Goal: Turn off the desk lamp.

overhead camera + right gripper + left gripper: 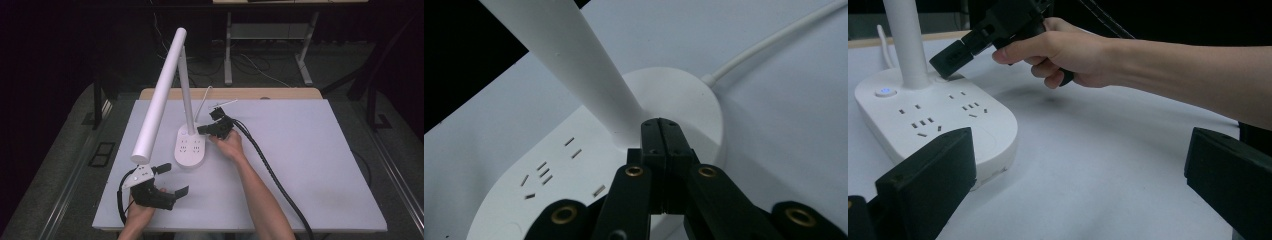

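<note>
Right gripper [204, 129]: jaws pressed together with nothing between them, tips resting on or just above the lamp base beside the foot of the post; in the right gripper view [663, 134] the closed tips sit right at that junction.
Left gripper [175, 179]: jaws spread wide and empty, held low over the table near its front edge, pointing toward the lamp.
Lamp [165, 80]: white desk lamp, its base [190, 149] flat on the table left of centre, post [186, 87] upright, long bar head slanting forward over the left gripper.
Button [885, 92]: small round one with a blue glow, on the base by the post, on the far side from the closed tips as far as I can judge.
Sockets [923, 122]: several slots on top of the base, near the tips.
Cord [774, 40]: white, leaving the back of the base across the table [310, 165].
Risk, tipping: a sideways push on the post could rock the lamp, since the long head overhangs the base.
Risk, sliding: pressing at an angle may skate the base over the smooth table; the left gripper is not bracing it.
Risk, sockets: a slip could drive the tips into a slot.
Risk, missed button: closed tips look slightly off it.
</note>
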`<state>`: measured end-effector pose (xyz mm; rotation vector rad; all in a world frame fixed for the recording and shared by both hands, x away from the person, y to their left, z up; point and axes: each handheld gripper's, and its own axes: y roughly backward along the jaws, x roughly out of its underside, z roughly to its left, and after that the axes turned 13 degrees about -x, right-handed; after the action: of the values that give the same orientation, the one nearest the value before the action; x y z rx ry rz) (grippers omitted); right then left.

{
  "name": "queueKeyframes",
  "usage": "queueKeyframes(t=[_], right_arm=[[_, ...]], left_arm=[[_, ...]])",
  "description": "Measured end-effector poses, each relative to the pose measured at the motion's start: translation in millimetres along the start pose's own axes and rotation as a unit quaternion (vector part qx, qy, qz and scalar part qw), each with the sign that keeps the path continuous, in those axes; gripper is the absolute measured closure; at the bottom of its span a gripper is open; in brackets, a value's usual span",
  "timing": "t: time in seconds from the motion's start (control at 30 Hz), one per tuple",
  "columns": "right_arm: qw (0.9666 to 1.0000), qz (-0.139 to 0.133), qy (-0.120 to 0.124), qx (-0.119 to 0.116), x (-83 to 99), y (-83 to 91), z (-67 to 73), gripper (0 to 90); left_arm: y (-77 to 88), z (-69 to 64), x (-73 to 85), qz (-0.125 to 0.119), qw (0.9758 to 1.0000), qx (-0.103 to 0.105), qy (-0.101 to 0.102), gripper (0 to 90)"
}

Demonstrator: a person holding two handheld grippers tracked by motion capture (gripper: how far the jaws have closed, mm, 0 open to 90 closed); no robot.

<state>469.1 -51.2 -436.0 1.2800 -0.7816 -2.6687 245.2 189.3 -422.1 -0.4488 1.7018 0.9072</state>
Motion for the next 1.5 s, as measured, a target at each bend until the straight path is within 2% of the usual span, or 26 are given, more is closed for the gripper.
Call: queueKeyframes(t=[0.07, 0.13, 0.57, 0.87, 1.03, 1.1, 1.2, 1.3, 1.5], right_arm=[[1.0000, -0.006, -0.006, -0.004, -0.1, -0.1, -0.1, 90.0], [1.0000, -0.005, 0.000, -0.001, -0.6, -1.2, 0.3, 90.0], [1.0000, -0.008, -0.004, 0.001, -0.5, -3.0, 1.5, 90.0], [0.9999, -0.006, 0.002, 0.011, 0.8, -3.7, 4.8, 90.0], [0.9997, -0.017, -0.003, 0.015, 3.6, -4.5, 5.3, 90.0], [0.9997, -0.011, 0.009, 0.022, 3.4, -4.3, 7.2, 90.0], [0.9997, -0.018, -0.004, 0.019, 3.4, -4.3, 6.8, 89.9], [0.9996, -0.023, -0.017, 0.003, 3.3, -3.3, 2.9, 89.9], [0.9997, -0.019, -0.015, 0.001, 2.7, -3.7, 4.5, 89.9]], left_arm=[[0.1, 0.1, 0.0, 0.000, 1.0000, 0.000, 0.000, 0.0], [0.4, 0.1, 0.0, -0.001, 1.0000, 0.000, -0.001, 0.0], [0.0, -0.7, -0.1, 0.000, 1.0000, 0.000, 0.000, 0.0], [1.0, -0.5, -0.1, -0.001, 1.0000, -0.002, 0.001, 0.0], [1.1, -0.1, 0.0, 0.000, 1.0000, -0.002, 0.001, 0.0], [1.2, -0.1, 0.0, -0.001, 1.0000, -0.002, 0.002, 0.0], [1.0, -0.4, 0.0, 0.000, 1.0000, -0.002, 0.001, 0.0], [0.8, -1.1, 0.2, 0.001, 1.0000, 0.000, 0.001, 0.0], [0.9, -0.5, 0.2, 0.000, 1.0000, 0.000, 0.002, 0.0]])
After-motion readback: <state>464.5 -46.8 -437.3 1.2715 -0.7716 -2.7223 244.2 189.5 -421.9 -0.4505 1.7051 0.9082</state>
